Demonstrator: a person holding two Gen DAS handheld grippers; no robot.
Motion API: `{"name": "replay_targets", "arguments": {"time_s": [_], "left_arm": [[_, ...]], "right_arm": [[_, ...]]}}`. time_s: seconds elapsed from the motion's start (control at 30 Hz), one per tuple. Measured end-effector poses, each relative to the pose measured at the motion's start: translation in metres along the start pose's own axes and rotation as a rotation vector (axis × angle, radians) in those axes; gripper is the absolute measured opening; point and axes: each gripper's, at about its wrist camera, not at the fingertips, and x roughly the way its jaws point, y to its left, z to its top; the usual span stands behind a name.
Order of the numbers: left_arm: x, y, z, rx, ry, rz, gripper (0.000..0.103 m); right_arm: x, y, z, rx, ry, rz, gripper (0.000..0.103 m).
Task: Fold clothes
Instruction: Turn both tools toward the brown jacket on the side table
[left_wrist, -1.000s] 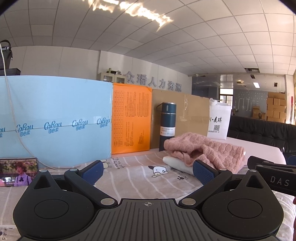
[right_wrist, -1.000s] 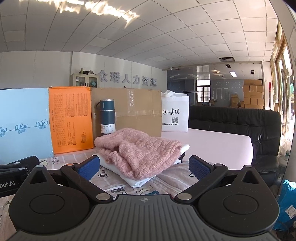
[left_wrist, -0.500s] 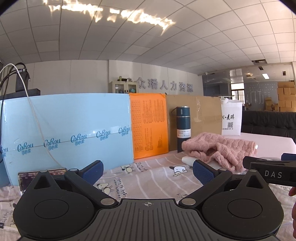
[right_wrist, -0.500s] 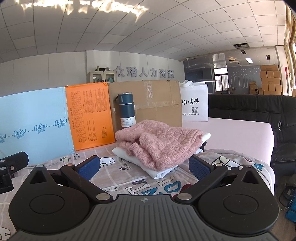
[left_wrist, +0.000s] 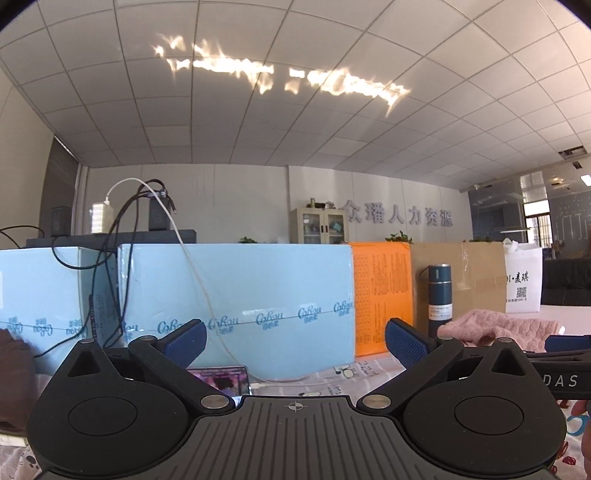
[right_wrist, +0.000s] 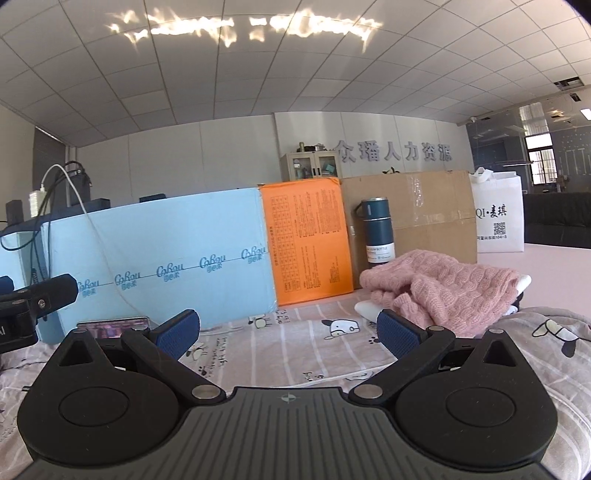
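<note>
Both cameras have swung leftward since a second ago, so the pink sweater (right_wrist: 443, 291) now sits to the right in each view, heaped on a folded white garment (right_wrist: 369, 308) on the cartoon-print sheet (right_wrist: 288, 332). Left gripper (left_wrist: 295, 338) and right gripper (right_wrist: 288, 328) hang with jaws spread wide, holding nothing. A phone (left_wrist: 221, 376) lies near the light blue box (left_wrist: 236, 295).

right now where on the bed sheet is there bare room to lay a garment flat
The open stretch of cartoon-print sheet lies between the phone on the left and the pink knit sweater on the right, in front of the blue box and orange box. It is crowded at the right, where the sweater tops a white folded garment beside the thermos.
</note>
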Motion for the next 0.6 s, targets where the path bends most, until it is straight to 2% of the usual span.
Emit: {"name": "replay_targets", "arguments": {"time_s": [0.1,0.23,0.33,0.4,0.47,0.6], "left_arm": [[-0.012,0.032,-0.007,-0.042,-0.019,0.134,0.103],[-0.022,0.075,-0.017,-0.085,0.015,0.314,0.103],[-0.035,0.096,-0.022,-0.07,0.035,0.417,0.103],[-0.046,0.109,-0.025,-0.048,0.044,0.458,0.103],[-0.052,0.12,-0.025,-0.016,0.037,0.502,0.103],[-0.07,0.148,-0.018,0.05,-0.001,0.65,0.103]], "right_arm": [[0.002,0.016,-0.003,-0.01,0.031,0.133,0.103],[0.014,0.044,-0.012,-0.045,0.099,0.266,0.103],[0.025,0.069,-0.017,-0.088,0.131,0.364,0.103],[0.03,0.086,-0.018,-0.113,0.15,0.433,0.103],[0.034,0.104,-0.019,-0.138,0.171,0.503,0.103],[0.039,0.138,-0.013,-0.169,0.202,0.651,0.103]]}}
